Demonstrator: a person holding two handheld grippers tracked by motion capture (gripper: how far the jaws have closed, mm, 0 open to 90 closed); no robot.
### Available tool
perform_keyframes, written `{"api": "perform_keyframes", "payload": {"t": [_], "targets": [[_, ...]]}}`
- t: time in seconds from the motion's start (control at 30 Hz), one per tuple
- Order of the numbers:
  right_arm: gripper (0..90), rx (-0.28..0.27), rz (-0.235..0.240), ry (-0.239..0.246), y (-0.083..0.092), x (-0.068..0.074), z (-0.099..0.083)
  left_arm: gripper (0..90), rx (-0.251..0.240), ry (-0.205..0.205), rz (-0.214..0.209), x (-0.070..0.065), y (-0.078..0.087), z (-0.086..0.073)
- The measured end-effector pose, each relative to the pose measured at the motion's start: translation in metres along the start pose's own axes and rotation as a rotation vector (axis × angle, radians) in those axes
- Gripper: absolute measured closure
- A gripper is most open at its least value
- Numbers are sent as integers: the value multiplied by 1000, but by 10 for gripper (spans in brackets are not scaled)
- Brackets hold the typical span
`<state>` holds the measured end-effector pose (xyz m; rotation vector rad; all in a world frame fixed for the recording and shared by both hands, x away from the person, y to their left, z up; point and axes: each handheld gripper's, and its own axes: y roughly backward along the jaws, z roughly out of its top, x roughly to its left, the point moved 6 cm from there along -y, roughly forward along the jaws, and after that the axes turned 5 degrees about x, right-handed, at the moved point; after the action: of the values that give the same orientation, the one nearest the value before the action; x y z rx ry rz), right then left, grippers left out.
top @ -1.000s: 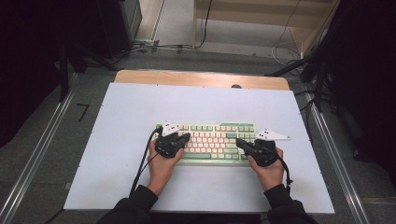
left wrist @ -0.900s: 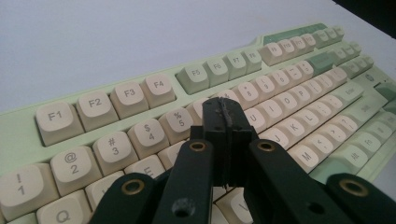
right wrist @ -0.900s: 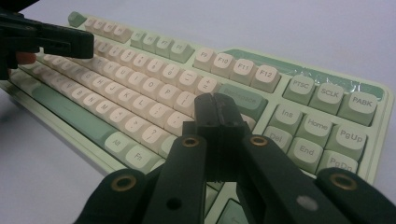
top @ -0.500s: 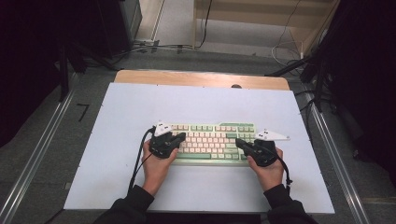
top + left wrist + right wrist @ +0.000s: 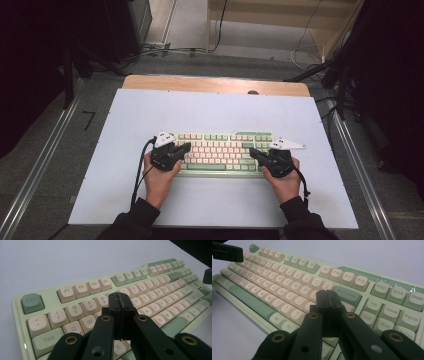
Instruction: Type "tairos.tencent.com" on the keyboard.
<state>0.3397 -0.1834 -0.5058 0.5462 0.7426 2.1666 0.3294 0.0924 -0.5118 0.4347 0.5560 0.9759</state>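
In the high view the left gripper (image 5: 184, 147) is seen shifted leftward from a second ago over the green mechanical keyboard (image 5: 220, 150) at mid-table, suggesting another key is sought, while both gripper views show jaws closed, empty, above the keys.

place: lab | evidence: white table (image 5: 150, 115) in rail frame (image 5: 40, 160), floor cables (image 5: 165, 50)

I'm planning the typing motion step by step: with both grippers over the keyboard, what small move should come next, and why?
Probably lower the left hand-held gripper straight down to press a key. Its jaws are shut into one blunt tip, poised above the left letter rows of the keyboard. The right hand-held gripper, also shut, hangs near the Backspace key.
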Motion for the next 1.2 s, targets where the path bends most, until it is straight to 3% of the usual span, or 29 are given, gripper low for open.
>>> {"api": "perform_keyframes", "payload": {"t": [0.43,0.77,1.1,1.2], "targets": [[883,9,-1,10,-12,4,5,900,3,9,34,14,7,-5],[883,14,-1,15,-16,6,7,900,63,16,58,21,8,-16],[883,13,-3,16,-17,6,7,900,84,-10,88,21,8,-20],[883,17,-3,14,-17,6,7,900,99,-35,100,20,6,-23]]}}
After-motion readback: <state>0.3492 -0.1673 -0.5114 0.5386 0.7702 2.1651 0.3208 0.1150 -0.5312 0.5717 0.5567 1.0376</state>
